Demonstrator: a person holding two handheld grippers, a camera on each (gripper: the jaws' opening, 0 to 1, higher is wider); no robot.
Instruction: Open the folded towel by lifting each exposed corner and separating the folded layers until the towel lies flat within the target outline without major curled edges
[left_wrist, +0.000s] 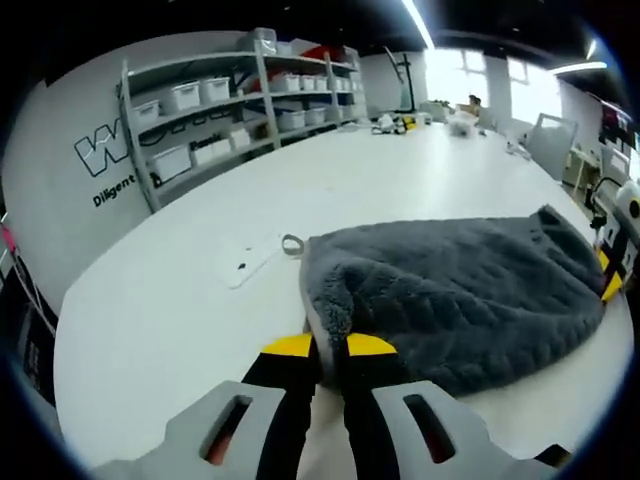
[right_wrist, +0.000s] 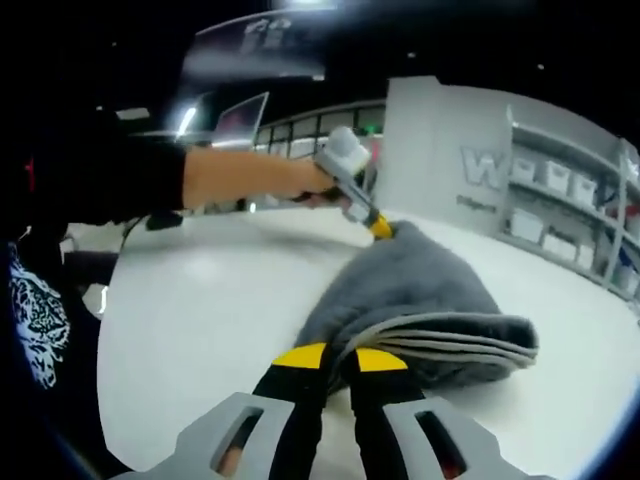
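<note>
A grey plush towel (left_wrist: 460, 290) lies folded on the white table (left_wrist: 170, 330), stretched between my two grippers. My left gripper (left_wrist: 330, 348) is shut on the towel's near corner, where a pale hem shows. My right gripper (left_wrist: 608, 275) pinches the opposite end at the right edge of the left gripper view. In the right gripper view the towel (right_wrist: 420, 280) shows several stacked layer edges on its right side. My right gripper (right_wrist: 338, 360) is shut on its near edge. The left gripper (right_wrist: 382, 229), held by a hand, grips the far end.
A small loop (left_wrist: 292, 244) and a flat white tag (left_wrist: 248, 264) lie on the table left of the towel. Shelves with white bins (left_wrist: 230, 100) stand along the far wall. Clutter (left_wrist: 400, 122) sits at the table's far end. The person's arm (right_wrist: 240, 175) reaches in from the left.
</note>
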